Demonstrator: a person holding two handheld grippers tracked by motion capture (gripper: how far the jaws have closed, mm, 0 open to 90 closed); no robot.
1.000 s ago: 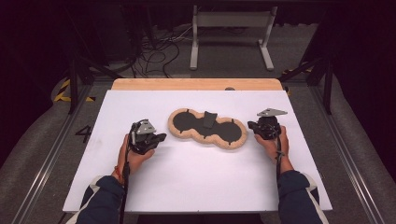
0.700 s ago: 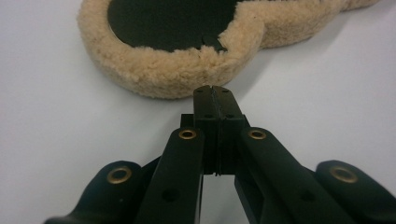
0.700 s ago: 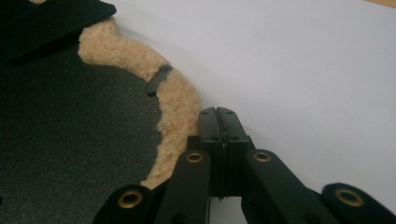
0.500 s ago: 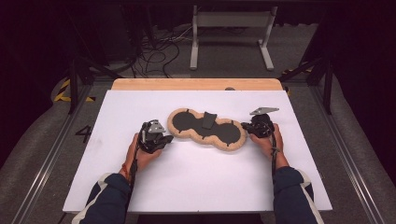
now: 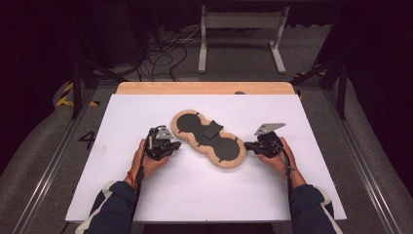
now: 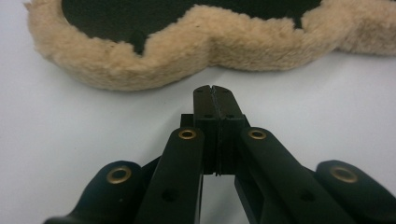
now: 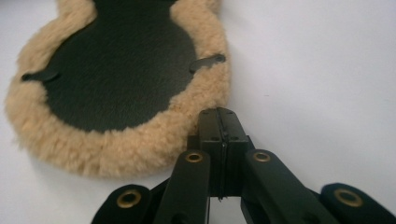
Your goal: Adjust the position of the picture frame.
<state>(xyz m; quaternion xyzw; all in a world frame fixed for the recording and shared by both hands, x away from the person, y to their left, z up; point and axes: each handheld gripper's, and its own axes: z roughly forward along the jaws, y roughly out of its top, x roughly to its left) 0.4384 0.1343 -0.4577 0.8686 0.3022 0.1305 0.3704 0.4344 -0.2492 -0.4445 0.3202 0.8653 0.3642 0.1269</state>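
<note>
Lay aslant mid-surface: a peanut-shaped pad (image 5: 208, 138) of black leather rimmed with tan fleece, a small black flap raised at its waist. Nothing between it and either tool. Left hand-held gripper (image 6: 215, 100) pressed fully shut on nothing, tips just short of the fuzzy rim; right hand-held gripper (image 7: 219, 122) likewise closed and empty, tips at the fleece edge. Smooth white surface (image 5: 195, 195) over a wooden board (image 5: 204, 87); dark room beyond, tangled cables (image 5: 165, 53), grey metal stand (image 5: 242, 29).
</note>
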